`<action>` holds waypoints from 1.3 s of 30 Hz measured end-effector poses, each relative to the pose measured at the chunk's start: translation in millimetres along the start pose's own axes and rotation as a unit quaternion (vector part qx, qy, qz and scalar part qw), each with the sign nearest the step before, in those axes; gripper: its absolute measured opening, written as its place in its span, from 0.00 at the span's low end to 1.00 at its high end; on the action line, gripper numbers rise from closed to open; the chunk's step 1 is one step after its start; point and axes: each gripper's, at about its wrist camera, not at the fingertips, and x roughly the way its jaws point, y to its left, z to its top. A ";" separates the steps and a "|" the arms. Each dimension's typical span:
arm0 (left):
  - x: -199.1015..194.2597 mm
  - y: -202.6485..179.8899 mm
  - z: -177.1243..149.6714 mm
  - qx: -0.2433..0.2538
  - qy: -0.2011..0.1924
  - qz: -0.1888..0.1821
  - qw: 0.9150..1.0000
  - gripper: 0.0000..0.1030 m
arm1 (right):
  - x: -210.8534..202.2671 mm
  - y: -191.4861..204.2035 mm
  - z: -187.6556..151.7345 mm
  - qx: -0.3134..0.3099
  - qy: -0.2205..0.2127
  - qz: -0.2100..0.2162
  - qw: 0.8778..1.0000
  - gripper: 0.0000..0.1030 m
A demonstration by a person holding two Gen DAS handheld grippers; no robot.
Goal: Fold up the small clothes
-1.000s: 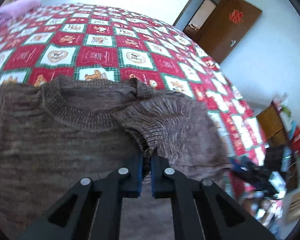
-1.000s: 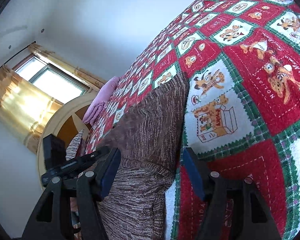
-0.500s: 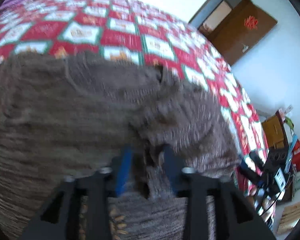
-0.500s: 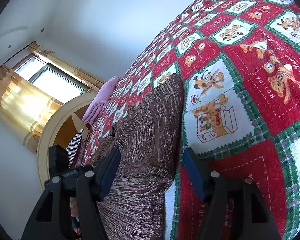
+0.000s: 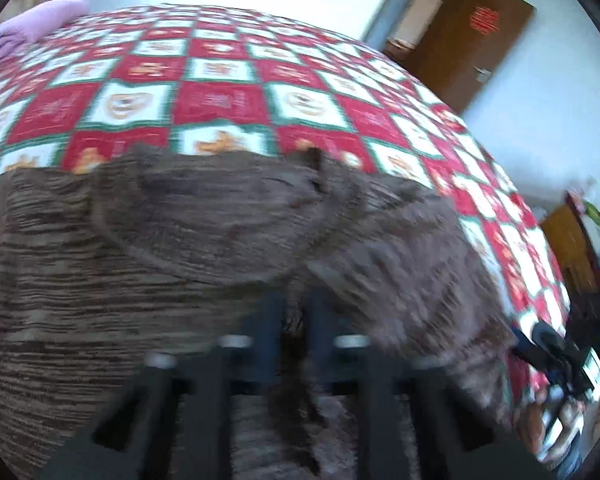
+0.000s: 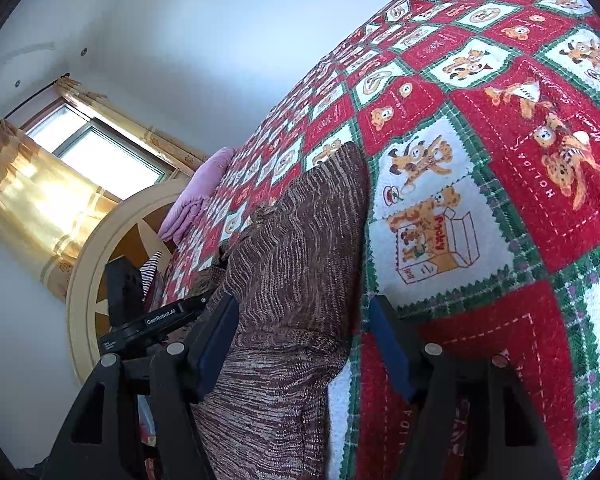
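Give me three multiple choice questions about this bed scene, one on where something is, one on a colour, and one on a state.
1. Where does the brown knitted sweater lie?
A. on the red, white and green patchwork bedspread
B. on the floor
C. on a chair

2. What colour is the folded cloth at the far end of the bed?
A. blue
B. pink
C. black

3. How does the right hand-held gripper stand?
A. open, fingers on either side of the sweater's edge
B. shut on a pillow
C. holding a hanger

Answers: 1 A, bedspread squares border the knit on all visible sides. 2 B, it shows pale pink in both views. 3 A, a wide gap shows between its blue pads.
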 end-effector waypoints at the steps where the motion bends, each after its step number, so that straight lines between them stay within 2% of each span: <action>1: -3.0 -3.2 0.1 0.015 -0.005 0.007 1.000 0.04 | 1.0 1.0 -0.1 -0.002 0.001 -0.002 1.000 0.67; 4: -11.9 -8.4 5.6 0.049 -0.022 0.029 0.998 0.04 | 3.2 3.4 0.0 -0.007 0.002 -0.006 1.000 0.67; 10: -15.2 4.7 31.5 0.047 -0.043 0.057 0.996 0.04 | 6.8 4.8 -0.6 -0.007 0.000 -0.006 1.000 0.68; 13: -1.9 2.6 33.8 0.064 -0.027 0.075 0.995 0.04 | 7.5 4.7 -0.9 -0.007 0.001 -0.006 1.000 0.68; 16: 13.1 6.9 28.9 0.057 0.007 0.113 0.992 0.13 | 7.5 3.2 -0.7 -0.005 0.001 -0.003 1.000 0.68; 17: 11.7 9.2 25.7 0.049 0.006 0.122 0.991 0.20 | 7.2 2.7 -0.3 -0.004 0.001 -0.002 1.000 0.68; 18: 6.6 9.4 21.6 0.045 -0.004 0.127 0.991 0.24 | 6.0 2.9 0.2 -0.005 -0.002 -0.003 1.000 0.68; 20: -3.7 5.1 11.3 0.052 -0.013 0.148 0.988 0.45 | 2.4 8.3 -0.2 -0.019 -0.012 -0.017 1.000 0.68; 23: -20.3 -8.1 -13.6 0.081 -0.042 0.168 0.981 0.60 | -8.1 32.6 -3.8 -0.080 -0.042 -0.030 0.995 0.68; 25: -18.8 -14.5 -28.7 0.102 -0.036 0.179 0.978 0.62 | -7.5 54.4 -10.5 -0.141 -0.041 -0.022 0.989 0.69; 27: -11.3 -15.6 -39.1 0.120 -0.021 0.195 0.973 0.64 | 5.6 63.6 -19.5 -0.167 -0.007 -0.017 0.986 0.72; 29: -14.4 -13.2 -45.7 0.128 -0.044 0.216 0.967 0.80 | 23.1 64.2 -25.4 -0.175 0.040 -0.052 0.982 0.72; 30: -15.2 -9.1 -45.3 0.123 -0.043 0.222 0.966 0.82 | 24.1 66.2 -26.5 -0.177 0.042 -0.056 0.982 0.72; 31: -17.1 -0.9 -43.0 0.105 -0.039 0.209 0.971 0.83 | 21.9 69.7 -25.1 -0.173 0.041 -0.055 0.982 0.72; 34: -18.6 16.2 -40.2 0.082 -0.037 0.198 0.976 0.93 | 19.5 86.5 -18.0 -0.171 0.045 -0.048 0.983 0.72; 37: -23.3 34.3 -37.0 0.037 -0.035 0.179 0.982 0.91 | 34.9 115.2 -15.9 -0.201 0.056 -0.089 0.974 0.72; 39: -33.3 37.9 -43.3 0.023 -0.037 0.171 0.984 0.91 | 56.2 127.5 -16.7 -0.210 0.090 -0.081 0.970 0.72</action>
